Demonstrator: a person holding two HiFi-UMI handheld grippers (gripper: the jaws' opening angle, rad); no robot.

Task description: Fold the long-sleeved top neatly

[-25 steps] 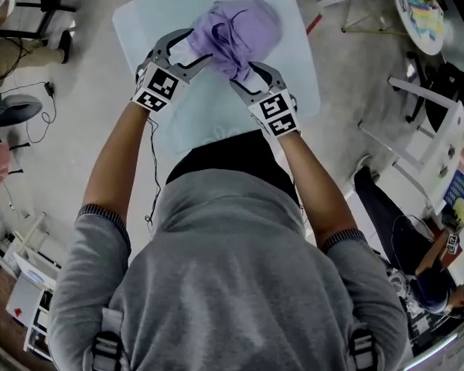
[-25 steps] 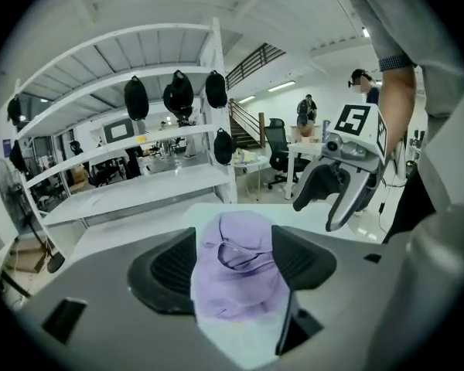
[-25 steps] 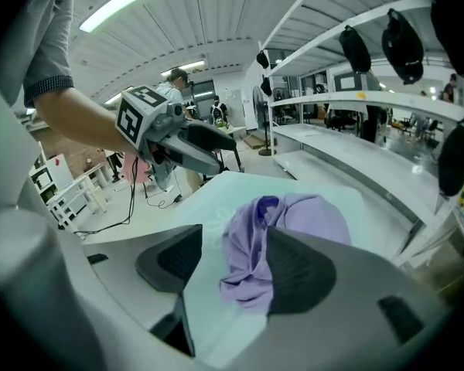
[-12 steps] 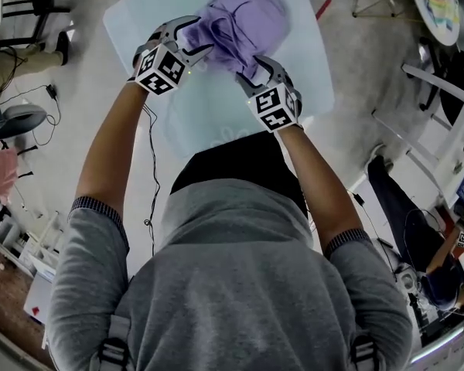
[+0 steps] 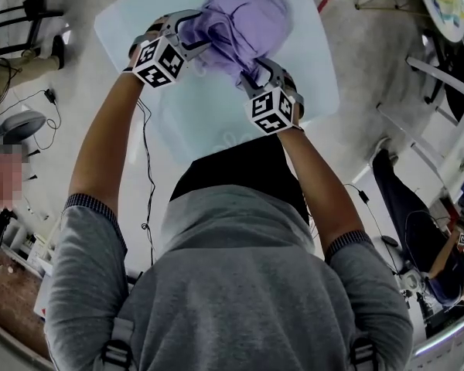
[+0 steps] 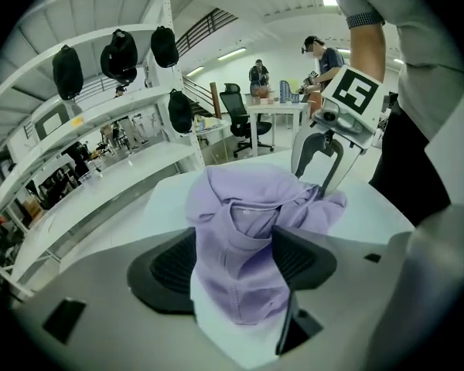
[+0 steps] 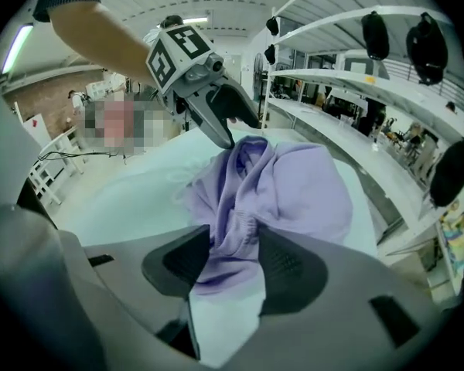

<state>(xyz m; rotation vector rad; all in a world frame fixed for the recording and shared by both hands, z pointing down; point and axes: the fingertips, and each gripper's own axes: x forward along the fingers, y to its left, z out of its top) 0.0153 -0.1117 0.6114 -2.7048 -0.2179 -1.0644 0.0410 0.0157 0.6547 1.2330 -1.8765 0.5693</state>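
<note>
A lilac long-sleeved top (image 5: 243, 20) lies bunched in a heap on the pale table (image 5: 313, 68). My left gripper (image 5: 195, 41) holds its left side, and in the left gripper view the cloth (image 6: 243, 230) fills the gap between the dark pads (image 6: 170, 265). My right gripper (image 5: 253, 72) holds the near right side. Its jaws are closing, with a ribbed edge of the top (image 7: 240, 222) pinched between its pads (image 7: 294, 269). Each gripper shows in the other's view: the right gripper (image 6: 325, 165) and the left gripper (image 7: 220, 122), both at the heap.
White shelves with dark caps (image 6: 120, 52) run beside the table. An office chair (image 6: 243, 114) and people at a desk (image 6: 321, 52) stand farther off. A cable (image 5: 148, 168) trails on the floor at left. A seated person (image 5: 441, 273) is at the right.
Both grippers have come down toward the table with the bunched top between them. The left gripper has rolled, turning its marker cube. The heap now sits lower on the table.
</note>
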